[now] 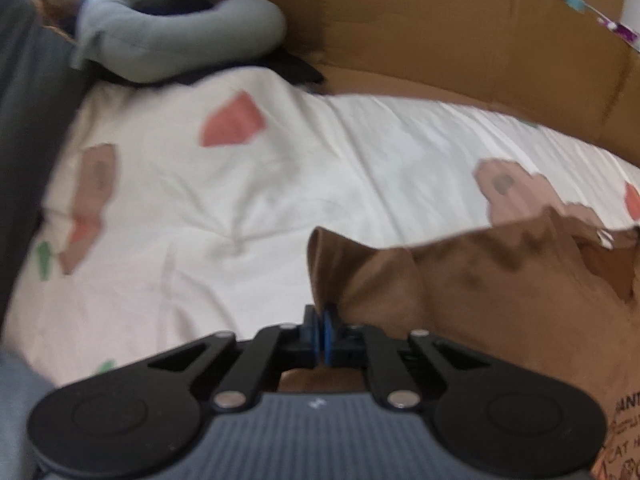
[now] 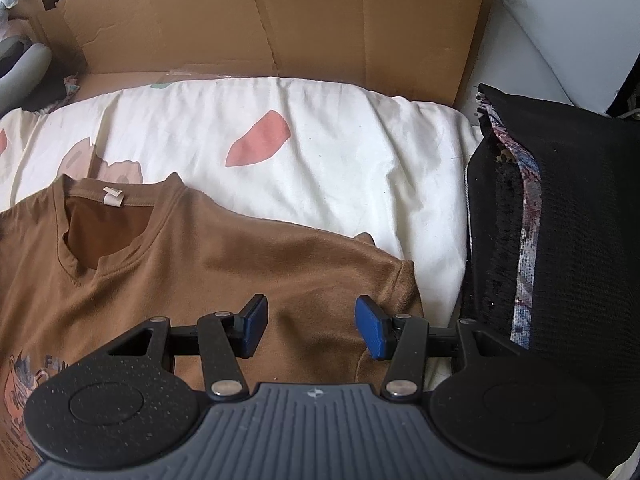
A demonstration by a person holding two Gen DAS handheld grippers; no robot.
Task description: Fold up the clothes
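where fingers (image 1: 321,334) pinch, brown shirt (image 1: 480,292) blurs.

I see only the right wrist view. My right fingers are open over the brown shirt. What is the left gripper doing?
Observer: The left gripper is shut on a fold of the brown shirt, near its edge.
Operator: Is the pinched cloth flat on the bedding?
Observer: No, it stands up in a peak above the white patterned bedding.
Operator: Is anything lying beyond that side?
Observer: Yes, a grey garment is piled at the far left corner, beside the cardboard wall.
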